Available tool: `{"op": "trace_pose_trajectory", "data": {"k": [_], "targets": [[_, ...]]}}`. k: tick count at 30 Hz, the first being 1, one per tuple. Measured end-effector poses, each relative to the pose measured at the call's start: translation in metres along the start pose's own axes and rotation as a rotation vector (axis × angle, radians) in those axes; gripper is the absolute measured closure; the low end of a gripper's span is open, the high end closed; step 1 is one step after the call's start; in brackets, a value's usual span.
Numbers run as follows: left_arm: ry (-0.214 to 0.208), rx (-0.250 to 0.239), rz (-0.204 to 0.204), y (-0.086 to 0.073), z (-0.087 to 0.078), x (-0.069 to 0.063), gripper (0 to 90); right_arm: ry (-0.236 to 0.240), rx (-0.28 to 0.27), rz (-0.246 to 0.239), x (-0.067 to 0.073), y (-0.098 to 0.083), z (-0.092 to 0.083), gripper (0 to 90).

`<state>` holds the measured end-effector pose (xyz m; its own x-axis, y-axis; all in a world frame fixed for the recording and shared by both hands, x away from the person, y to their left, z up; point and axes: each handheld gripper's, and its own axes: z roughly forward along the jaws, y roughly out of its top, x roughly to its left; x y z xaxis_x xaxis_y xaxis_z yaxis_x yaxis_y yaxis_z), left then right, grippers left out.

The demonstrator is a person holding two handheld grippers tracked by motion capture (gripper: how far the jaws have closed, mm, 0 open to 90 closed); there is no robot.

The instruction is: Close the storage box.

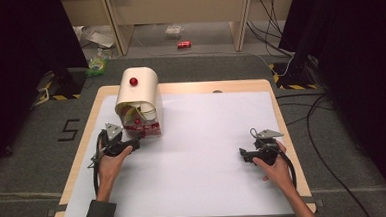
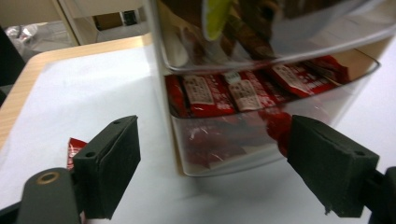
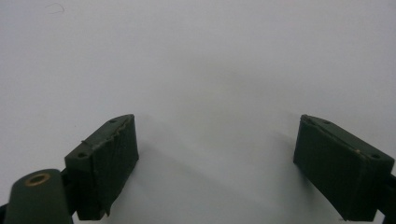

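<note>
A wooden table under a white paper sheet carries a cream roll-top box with a clear front (red knob on its lid), just ahead of the left gripper, whose jaws gape wide and empty. Red snack packets lie inside. The right gripper hovers well apart, spread wide, holding nothing.

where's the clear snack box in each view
High view: the snack box stands upper left on the white sheet, just ahead of the left gripper.
Left gripper view: centre to upper right, beyond the open jaws.
Right gripper view: not in it.
Shared landmark: the red packets inside the box.
</note>
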<state>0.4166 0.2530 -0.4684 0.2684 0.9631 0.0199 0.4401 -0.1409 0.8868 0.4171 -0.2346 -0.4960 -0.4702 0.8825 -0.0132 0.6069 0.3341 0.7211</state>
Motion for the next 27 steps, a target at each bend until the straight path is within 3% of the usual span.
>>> {"op": "trace_pose_trajectory", "data": {"k": [12,19,23,27], "targets": [[0.005,-0.016,-0.018,0.002,-0.010,0.000,16.7,0.005,-0.001,-0.002,-0.001,0.000,0.000,13.9],[0.003,-0.023,-0.007,0.003,-0.014,-0.001,16.7,0.006,0.000,0.000,-0.001,0.000,0.000,13.9],[-0.009,-0.025,-0.003,0.002,-0.019,-0.003,16.3,0.005,0.000,0.003,-0.001,0.000,0.000,13.9],[-0.036,-0.024,-0.026,-0.004,-0.023,-0.002,16.2,0.004,-0.001,0.000,-0.001,0.000,0.000,13.9]]}}
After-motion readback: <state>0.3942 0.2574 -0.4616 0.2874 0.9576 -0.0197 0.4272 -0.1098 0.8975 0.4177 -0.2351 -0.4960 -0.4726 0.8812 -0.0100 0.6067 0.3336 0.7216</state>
